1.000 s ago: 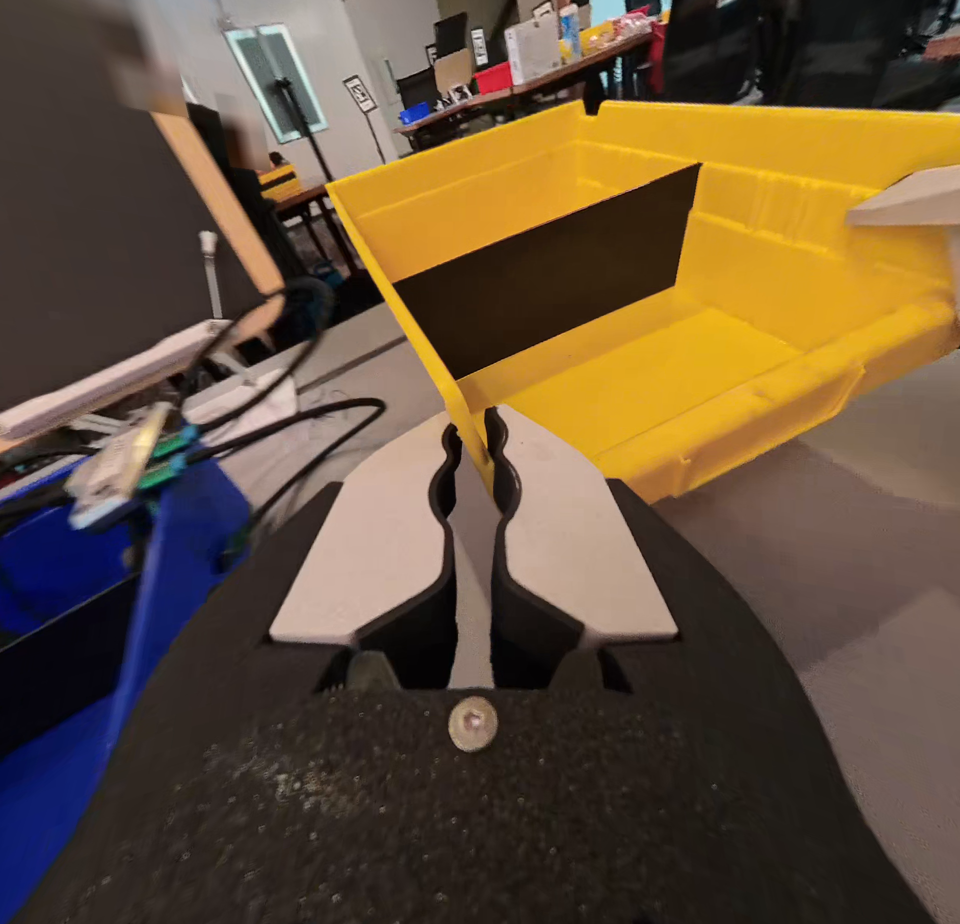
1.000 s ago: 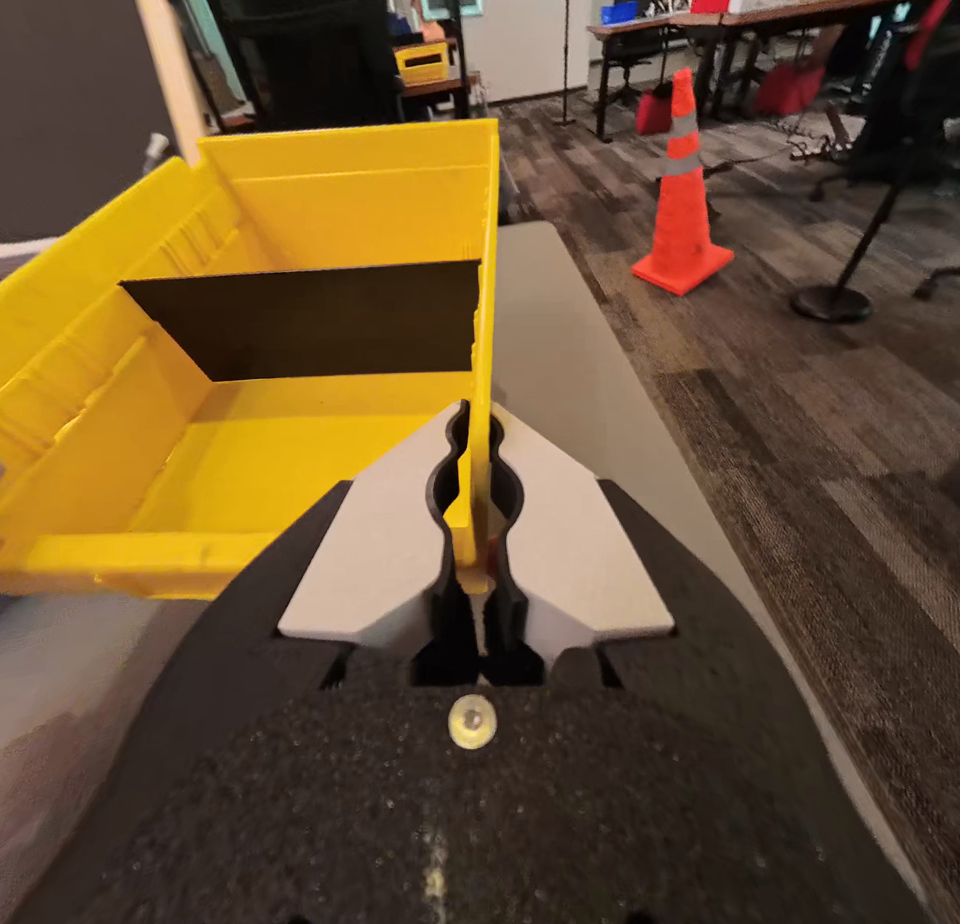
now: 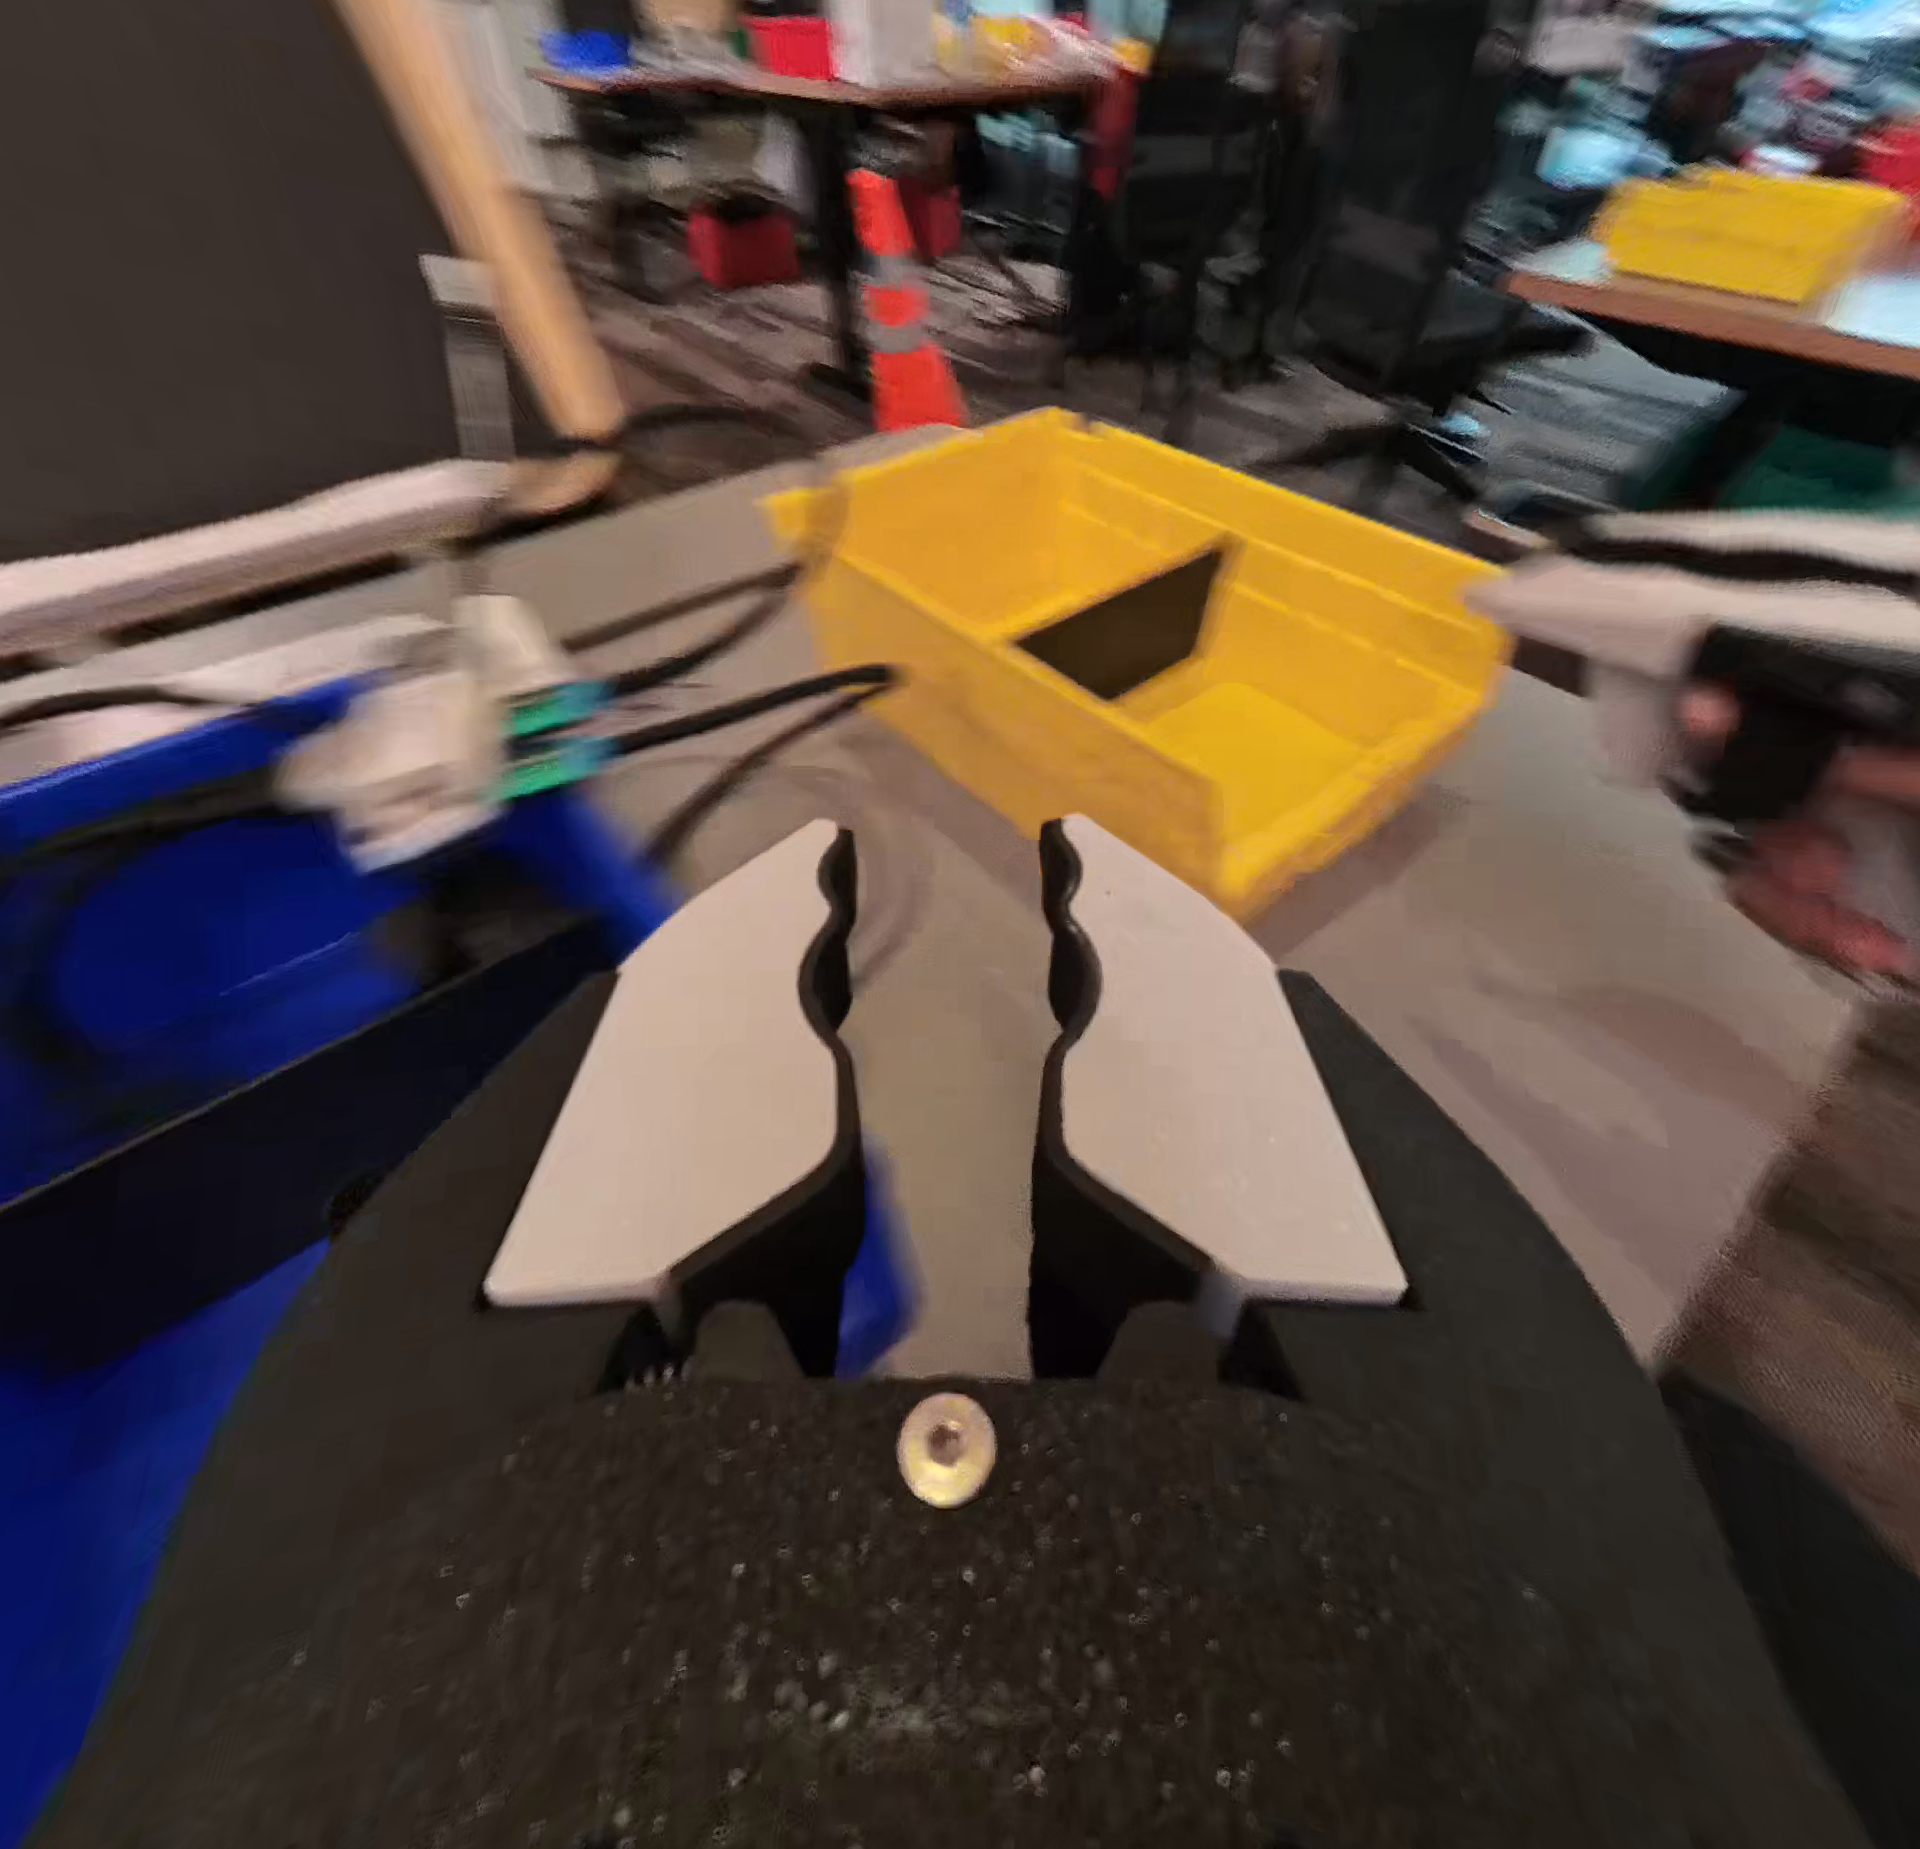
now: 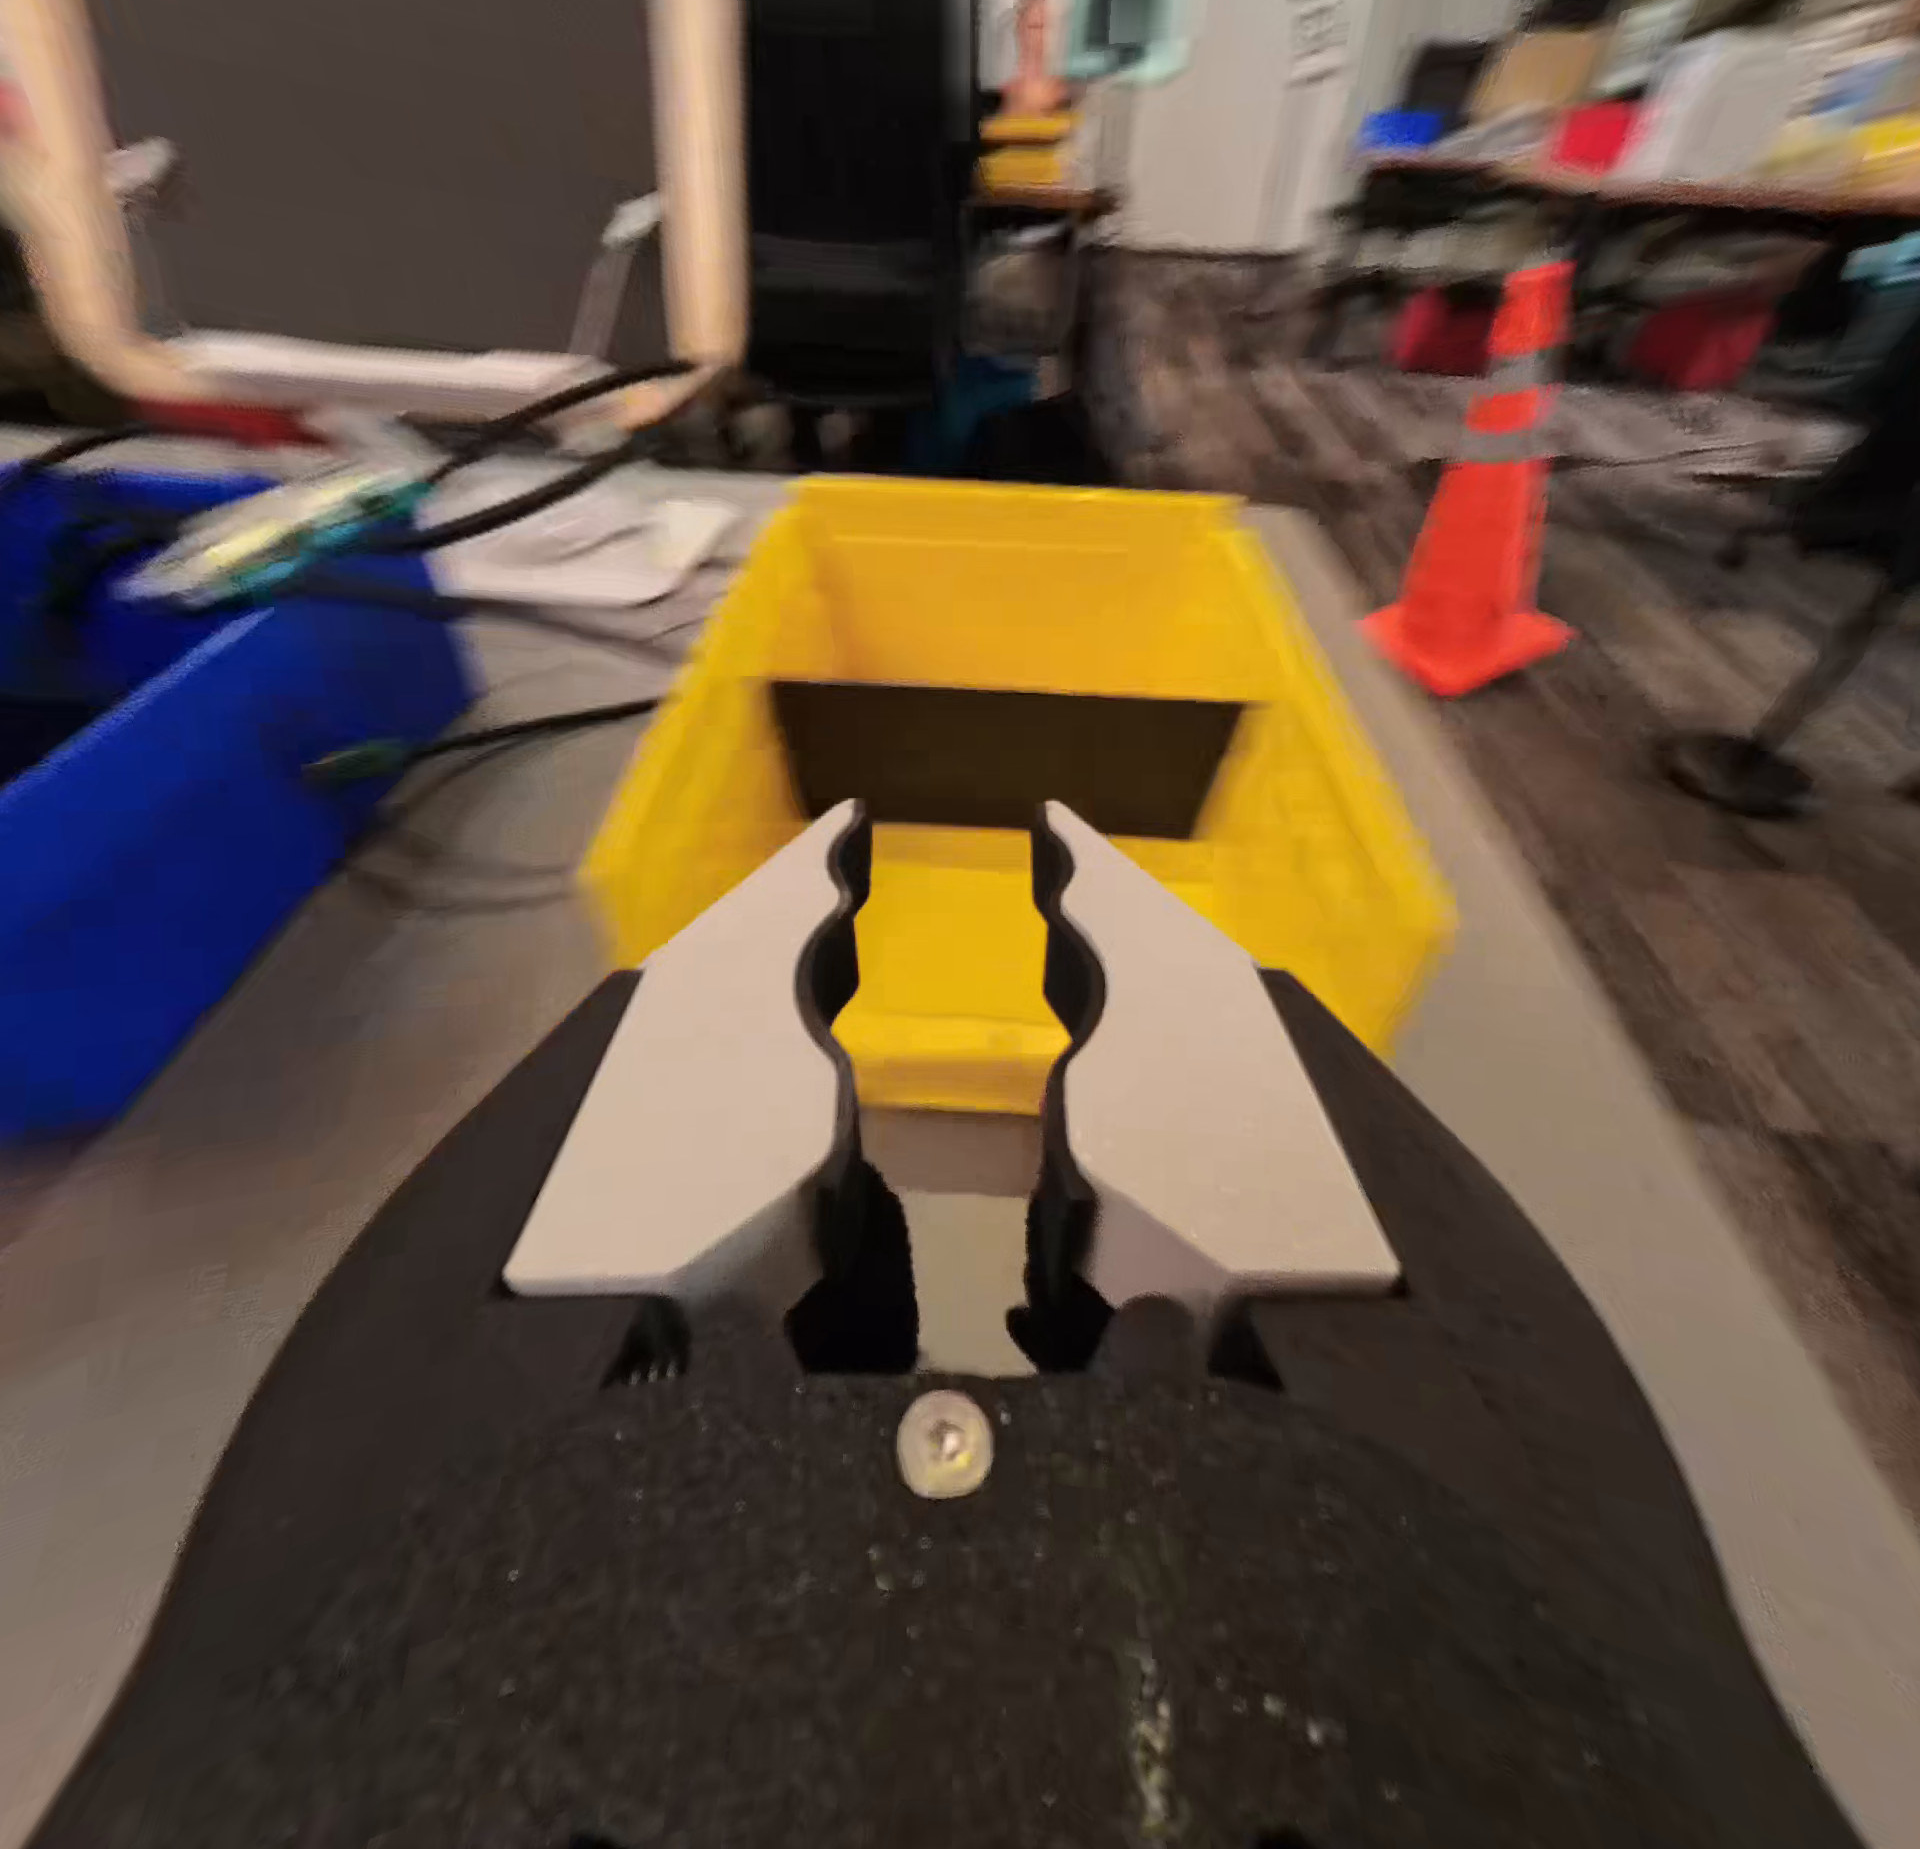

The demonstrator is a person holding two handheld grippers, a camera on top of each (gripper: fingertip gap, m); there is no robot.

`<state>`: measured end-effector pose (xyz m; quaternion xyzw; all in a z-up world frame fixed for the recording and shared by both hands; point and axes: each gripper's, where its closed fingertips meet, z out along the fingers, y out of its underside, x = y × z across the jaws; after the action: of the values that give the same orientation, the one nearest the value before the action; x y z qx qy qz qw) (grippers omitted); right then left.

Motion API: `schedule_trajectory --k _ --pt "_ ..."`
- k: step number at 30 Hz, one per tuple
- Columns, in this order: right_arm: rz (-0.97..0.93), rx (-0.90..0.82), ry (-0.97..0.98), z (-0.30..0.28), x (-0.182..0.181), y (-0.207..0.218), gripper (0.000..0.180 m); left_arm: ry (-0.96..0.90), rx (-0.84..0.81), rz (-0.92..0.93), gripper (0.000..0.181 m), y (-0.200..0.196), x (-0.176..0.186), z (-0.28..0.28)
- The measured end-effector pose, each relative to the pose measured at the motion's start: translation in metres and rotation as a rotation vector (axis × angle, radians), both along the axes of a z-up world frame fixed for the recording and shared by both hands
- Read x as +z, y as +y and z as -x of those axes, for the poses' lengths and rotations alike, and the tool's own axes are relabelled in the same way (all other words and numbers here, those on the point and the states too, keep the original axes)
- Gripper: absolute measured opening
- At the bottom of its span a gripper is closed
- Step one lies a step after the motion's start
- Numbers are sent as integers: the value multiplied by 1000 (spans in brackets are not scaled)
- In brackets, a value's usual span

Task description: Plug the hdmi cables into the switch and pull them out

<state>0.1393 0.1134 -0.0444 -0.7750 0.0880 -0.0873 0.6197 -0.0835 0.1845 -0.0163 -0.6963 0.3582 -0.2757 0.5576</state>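
Observation:
A blurred silver switch (image 3: 405, 760) with green plugs rests on the rim of a blue bin (image 3: 208, 947) at the left. Black cables (image 3: 748, 708) run from it across the grey table (image 3: 1403, 978) toward a yellow bin (image 3: 987, 719). My left gripper (image 3: 948, 843) is open and empty above the table, between the two bins. My right gripper (image 4: 951, 823) is open and empty just in front of the yellow bin (image 4: 1018, 573). The right wrist view also shows the switch (image 4: 270, 542), the cables (image 4: 540, 511) and the blue bin (image 4: 208, 781) at the left.
The yellow bin holds only a black divider (image 4: 997, 750). The right gripper, held by a hand, shows at the right edge of the left wrist view (image 3: 1704, 646). An orange cone (image 4: 1486, 552) stands on the floor past the table's right edge. Desks and chairs stand behind. My right fingertips sit around 20 centimeters from my left ones.
Both grippers were shut on the yellow bin's side walls. They have let go, opened and drawn back, and the bin now sits farther away on the table.

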Motion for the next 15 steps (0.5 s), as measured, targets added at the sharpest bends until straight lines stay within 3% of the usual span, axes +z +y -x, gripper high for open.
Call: schedule_trajectory --k 3,5,8,11,14,15 --pt "0 288 158 106 -3 24 30 -13 370 -173 33 54 6 126" --pt "14 416 236 169 -9 40 32 44 490 -134 36 71 -23 189" --pt "82 428 182 224 -37 72 52 93 478 71 53 83 -77 225" --pt "153 355 141 248 -62 102 60 144 344 195 58 91 -103 213" --pt "247 213 95 246 -87 119 47 196 264 198 51 91 -118 198" --pt "242 211 103 251 -87 121 37 179 261 205 27 91 -117 195"
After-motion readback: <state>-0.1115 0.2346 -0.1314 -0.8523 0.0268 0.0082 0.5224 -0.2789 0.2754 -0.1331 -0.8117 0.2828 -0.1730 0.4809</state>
